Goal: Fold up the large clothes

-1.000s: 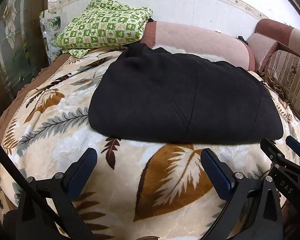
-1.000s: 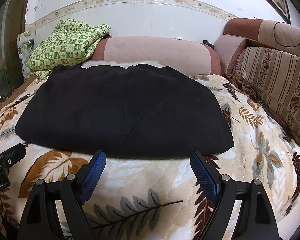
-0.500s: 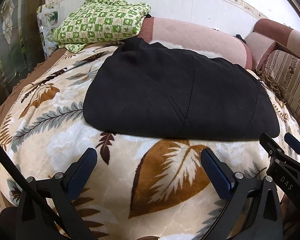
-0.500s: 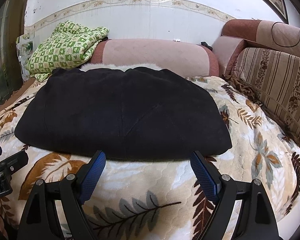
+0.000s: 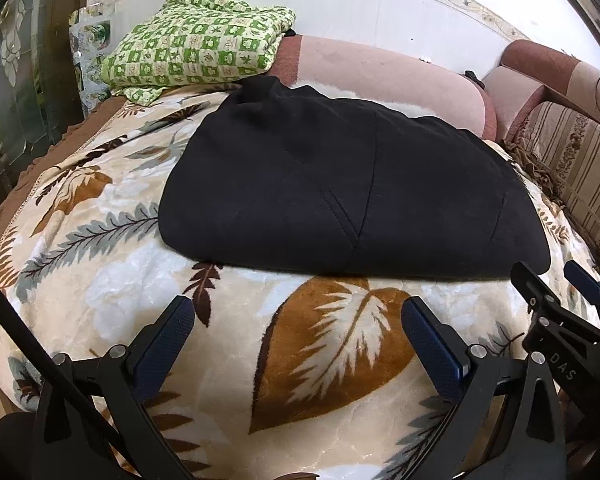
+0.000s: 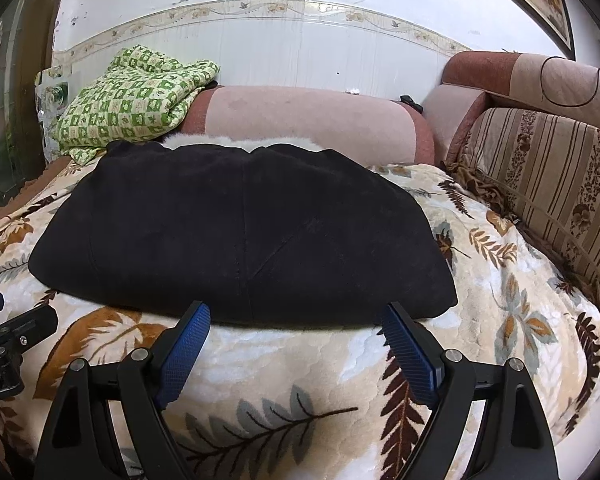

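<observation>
Two released claws, left claw [image 5: 296, 320] and right claw [image 6: 296, 320], hover before the black garment [image 6: 240, 236], seemingly already folded on the leaf-print blanket [image 5: 100, 280].

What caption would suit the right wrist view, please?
Open right gripper poised at the near edge of a black garment on a leaf-print blanket.

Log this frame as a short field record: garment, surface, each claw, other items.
garment: black garment, folded flat, lying on the blanket
surface: leaf-print blanket
left claw: open, empty, short of the garment's near edge
right claw: open, empty, tips at the near edge; contact unclear
other items: green checked quilt at back left; striped cushion on the right
</observation>
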Motion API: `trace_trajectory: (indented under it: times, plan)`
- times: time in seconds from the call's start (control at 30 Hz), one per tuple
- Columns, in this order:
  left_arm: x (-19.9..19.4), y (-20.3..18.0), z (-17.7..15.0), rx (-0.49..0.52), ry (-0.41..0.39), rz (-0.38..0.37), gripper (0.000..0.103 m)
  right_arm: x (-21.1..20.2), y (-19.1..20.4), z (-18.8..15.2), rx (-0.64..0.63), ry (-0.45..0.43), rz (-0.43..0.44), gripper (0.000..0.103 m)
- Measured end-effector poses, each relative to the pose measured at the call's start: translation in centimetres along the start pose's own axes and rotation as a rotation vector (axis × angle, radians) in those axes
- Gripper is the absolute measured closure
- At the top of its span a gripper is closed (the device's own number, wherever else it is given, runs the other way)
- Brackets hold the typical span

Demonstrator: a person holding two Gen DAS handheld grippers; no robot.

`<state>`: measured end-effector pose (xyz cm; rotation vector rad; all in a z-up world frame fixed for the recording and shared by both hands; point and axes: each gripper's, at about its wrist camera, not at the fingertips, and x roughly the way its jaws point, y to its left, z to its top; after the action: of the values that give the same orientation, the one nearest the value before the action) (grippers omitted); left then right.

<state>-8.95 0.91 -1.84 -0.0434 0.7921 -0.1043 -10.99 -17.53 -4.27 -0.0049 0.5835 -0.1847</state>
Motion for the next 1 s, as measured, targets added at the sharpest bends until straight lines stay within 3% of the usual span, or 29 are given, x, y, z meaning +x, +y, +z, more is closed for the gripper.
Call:
trace_trajectory:
  times: [1.0]
  plan:
    - [-0.16, 0.4, -0.34, -0.034, 0.001, -0.014, 0.0, -0.07, 0.64, -0.27, -0.036, -0.007, -0.006, 0.011]
